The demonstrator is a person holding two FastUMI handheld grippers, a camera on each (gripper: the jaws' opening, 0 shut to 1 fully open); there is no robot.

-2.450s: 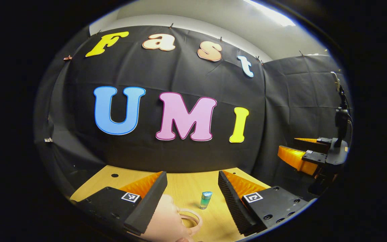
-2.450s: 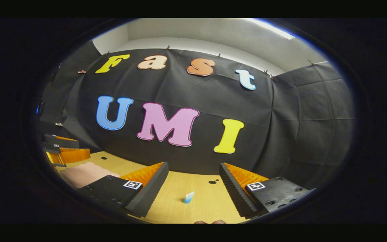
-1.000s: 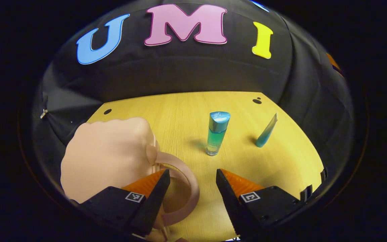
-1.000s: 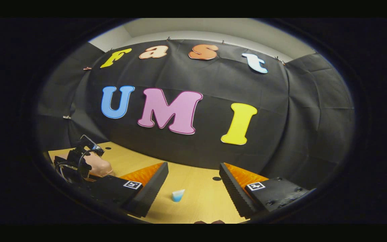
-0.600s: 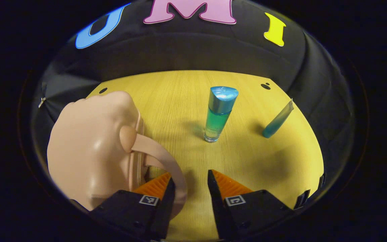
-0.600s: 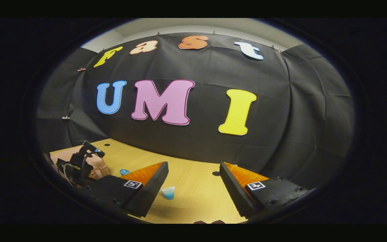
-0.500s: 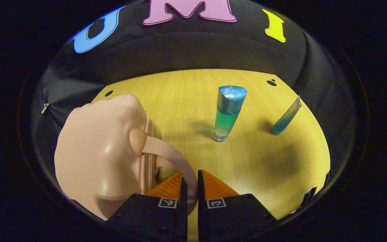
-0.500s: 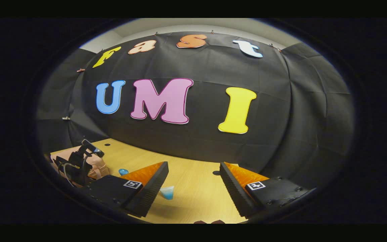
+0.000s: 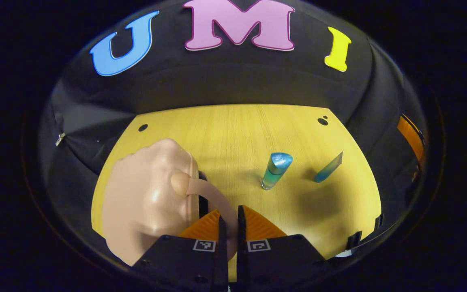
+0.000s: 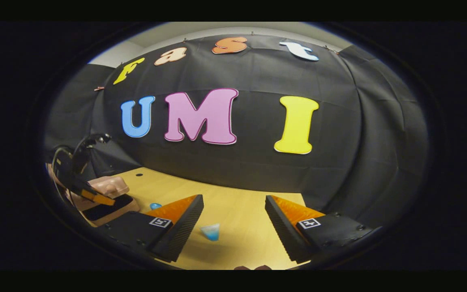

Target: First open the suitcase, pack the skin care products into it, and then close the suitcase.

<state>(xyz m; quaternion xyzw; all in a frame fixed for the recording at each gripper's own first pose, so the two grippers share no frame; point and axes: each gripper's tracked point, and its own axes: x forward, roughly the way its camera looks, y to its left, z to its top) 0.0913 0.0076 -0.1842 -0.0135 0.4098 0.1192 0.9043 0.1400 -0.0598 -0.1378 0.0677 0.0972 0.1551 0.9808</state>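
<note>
1. Since half a second ago the suitcase lid has lifted: a dark gap now shows along its seam in the left gripper view, and the right gripper view shows the case standing open with its dark inside exposed.

2. Both fingers of the left gripper are pinched tight on the handle, a curved strap that arcs from the lid's knob down between them. That handle lies straight ahead of the fingers, with the case body off to their left.

3. Fingers of the right gripper stand wide apart with nothing between them, hovering above the table.

4. Between those fingers and a little beyond them stands the small blue tube, its flat sealed end up. In the left gripper view the same tube leans with its long axis tilted up and to the right.

5. A bottle with a blue cap stands upright just left of the tube, between the tube and the case; its cap peeks out beside the right gripper's left finger.

6. My reading is that the right gripper is the nearer one to the tube, since the left is occupied holding the lid. How far the lid must still swing is hard to judge from these curved views.
</note>
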